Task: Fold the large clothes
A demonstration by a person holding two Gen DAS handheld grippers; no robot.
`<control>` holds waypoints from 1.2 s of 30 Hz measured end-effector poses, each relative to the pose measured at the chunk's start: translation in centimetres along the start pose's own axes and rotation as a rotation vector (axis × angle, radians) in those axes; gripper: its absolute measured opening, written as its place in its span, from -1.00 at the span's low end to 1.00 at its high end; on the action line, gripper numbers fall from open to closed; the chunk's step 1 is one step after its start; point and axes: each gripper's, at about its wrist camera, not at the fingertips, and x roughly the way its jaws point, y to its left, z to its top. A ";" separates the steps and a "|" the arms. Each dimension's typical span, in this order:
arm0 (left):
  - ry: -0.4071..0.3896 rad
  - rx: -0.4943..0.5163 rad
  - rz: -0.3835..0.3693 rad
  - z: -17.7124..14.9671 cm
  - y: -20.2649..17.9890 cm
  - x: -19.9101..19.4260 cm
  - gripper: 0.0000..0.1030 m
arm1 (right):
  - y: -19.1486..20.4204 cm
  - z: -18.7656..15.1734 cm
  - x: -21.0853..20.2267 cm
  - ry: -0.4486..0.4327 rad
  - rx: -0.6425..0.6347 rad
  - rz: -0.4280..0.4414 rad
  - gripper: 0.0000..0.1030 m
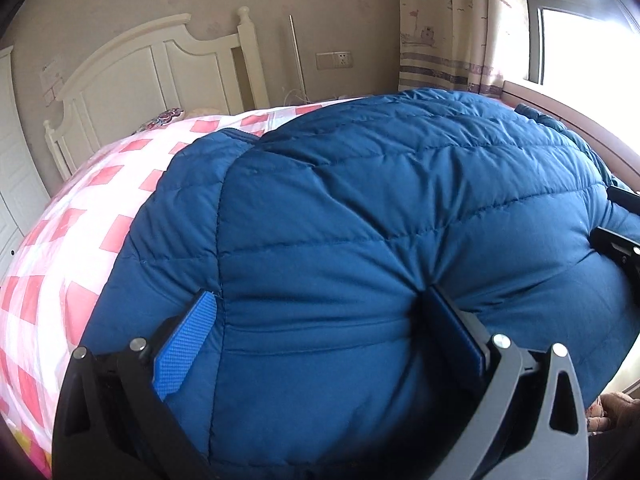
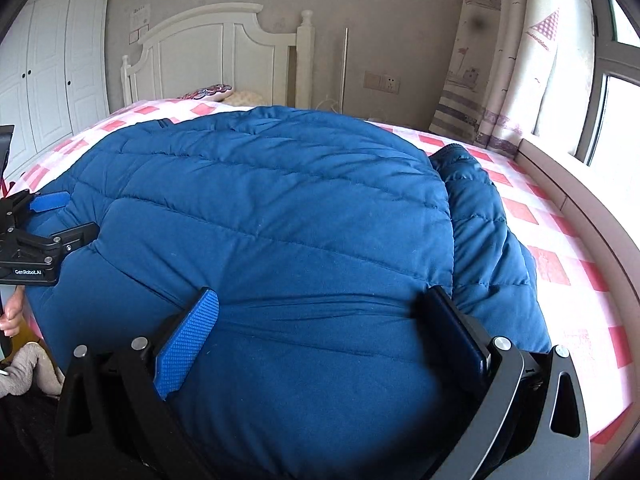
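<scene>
The blue padded jacket lies on the checked bedspread, its long axis running away from the fingers toward the headboard. The left gripper has its fingers spread wide, pressing into the jacket's near edge. The right gripper is likewise spread across the near edge. A folded sleeve bulges beyond the right finger. Curtains hang past it.
</scene>
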 end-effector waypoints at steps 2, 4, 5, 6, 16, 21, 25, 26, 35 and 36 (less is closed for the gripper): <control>0.005 0.003 0.000 0.1 0.0 0.1 0.96 | 0.0 0.0 0.0 0.003 -0.002 -0.001 0.91; 0.007 0.005 0.002 0.1 -0.1 0.1 0.96 | 0.1 0.0 0.0 0.006 -0.002 -0.002 0.91; 0.010 0.006 0.002 0.1 -0.1 0.1 0.96 | 0.1 0.1 0.0 0.008 -0.002 -0.003 0.91; 0.019 0.010 -0.001 0.2 -0.1 0.0 0.96 | 0.1 0.1 0.0 0.015 -0.002 -0.003 0.91; -0.108 0.024 -0.079 10.0 2.0 -5.8 0.95 | 0.9 10.4 -3.6 -0.024 -0.049 0.009 0.90; -0.020 -0.061 -0.063 12.2 2.1 0.1 0.95 | 1.4 12.9 -0.1 -0.026 -0.052 0.025 0.90; 0.095 -0.001 -0.050 9.2 0.5 5.9 0.96 | 1.0 9.5 7.2 0.214 -0.030 0.079 0.91; 0.040 0.018 -0.042 8.6 0.2 6.0 0.96 | 0.6 9.3 7.6 0.211 0.002 0.112 0.91; 0.028 0.042 -0.001 7.8 -0.6 6.3 0.96 | 1.1 9.8 8.8 0.247 -0.020 0.082 0.91; 0.030 0.047 0.005 7.8 -0.7 6.4 0.96 | 1.2 9.9 8.9 0.253 -0.027 0.074 0.91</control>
